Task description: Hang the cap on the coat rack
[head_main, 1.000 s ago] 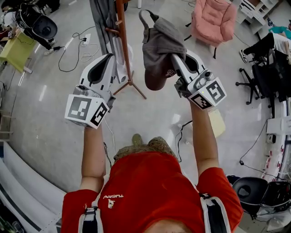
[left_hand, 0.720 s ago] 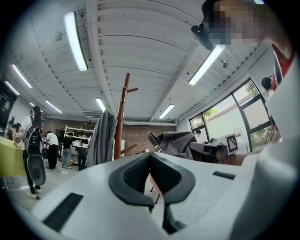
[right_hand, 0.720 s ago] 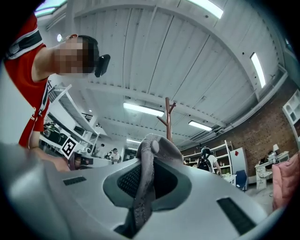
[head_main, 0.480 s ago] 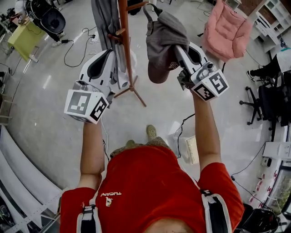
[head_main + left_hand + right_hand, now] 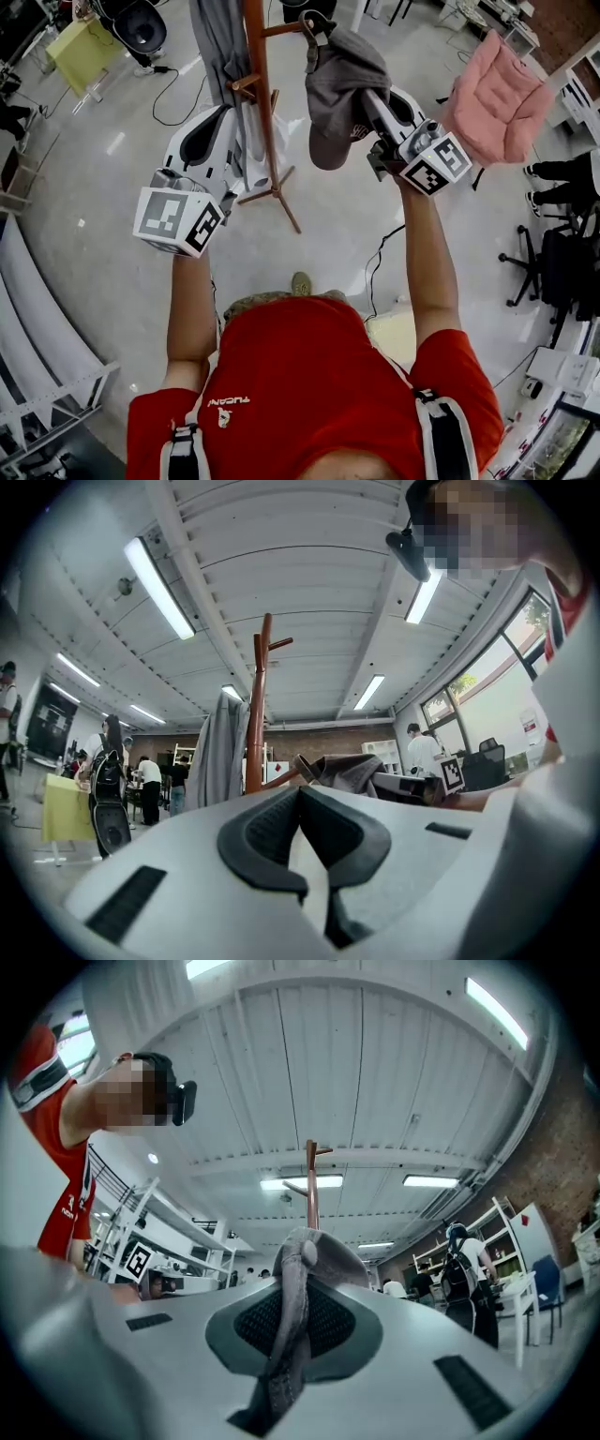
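A brown wooden coat rack (image 5: 255,94) stands on the floor ahead, with a grey garment (image 5: 220,47) hanging on its left side. My right gripper (image 5: 367,101) is shut on a grey cap (image 5: 339,75) and holds it up just right of the pole. The cap's back strap lies by the tip of a side peg (image 5: 284,27); I cannot tell if it is hooked. In the right gripper view the cap fabric (image 5: 314,1246) is pinched between the pads, with the rack (image 5: 310,1185) behind. My left gripper (image 5: 223,127) is shut and empty, left of the pole; its own view shows the rack (image 5: 255,724).
A pink chair (image 5: 502,94) stands at the right, a yellow table (image 5: 80,52) and a black chair (image 5: 141,19) at the far left. Cables (image 5: 178,84) run over the floor near the rack's feet. Black office chairs (image 5: 553,272) sit at the right edge. Several people stand in the background.
My right gripper has carried the cap closer to the rack, bringing the strap up to the side peg. The left gripper has hardly moved.
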